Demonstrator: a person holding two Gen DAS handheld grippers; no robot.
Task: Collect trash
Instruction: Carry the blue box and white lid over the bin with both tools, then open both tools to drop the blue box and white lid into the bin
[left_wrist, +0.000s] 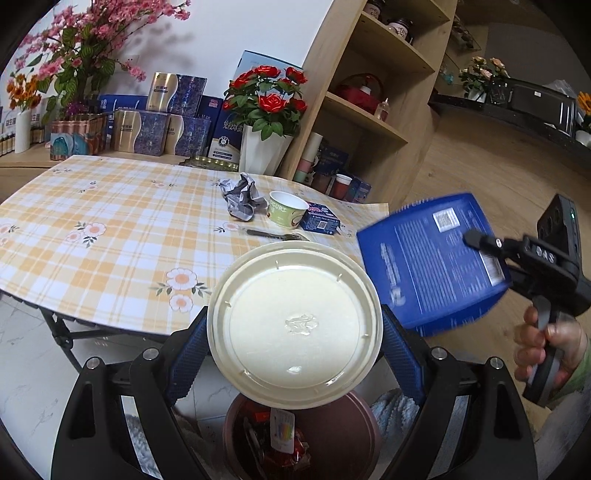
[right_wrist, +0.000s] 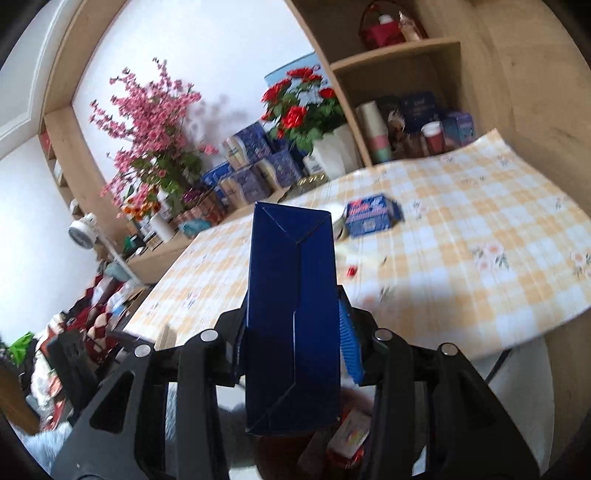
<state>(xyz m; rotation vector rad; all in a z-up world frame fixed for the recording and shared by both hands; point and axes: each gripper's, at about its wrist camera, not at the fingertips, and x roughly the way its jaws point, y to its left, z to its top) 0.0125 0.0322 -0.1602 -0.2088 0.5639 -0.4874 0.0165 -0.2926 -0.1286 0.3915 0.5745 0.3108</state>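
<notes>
My left gripper (left_wrist: 295, 328) is shut on a round cream container (left_wrist: 295, 325), seen from its base, held above a brown trash bin (left_wrist: 332, 435) with wrappers inside. My right gripper (right_wrist: 291, 325) is shut on a dark blue carton (right_wrist: 291, 317); in the left wrist view the carton (left_wrist: 432, 258) hangs off the table's right end, with the right gripper (left_wrist: 476, 240) and hand behind it. On the checked tablecloth (left_wrist: 110, 229) lie crumpled grey paper (left_wrist: 242, 197), a yogurt cup (left_wrist: 286, 208), a small blue box (left_wrist: 319, 219) and a black utensil (left_wrist: 273, 234). The small blue box also shows in the right wrist view (right_wrist: 373, 216).
Wooden shelves (left_wrist: 369, 92) stand behind the table's right end. A white pot of red roses (left_wrist: 264, 147), stacked gift boxes (left_wrist: 162, 122) and pink blossoms (left_wrist: 74, 55) line the wall side. The bin shows below the right gripper (right_wrist: 347, 439). The floor is marble tile (left_wrist: 29, 369).
</notes>
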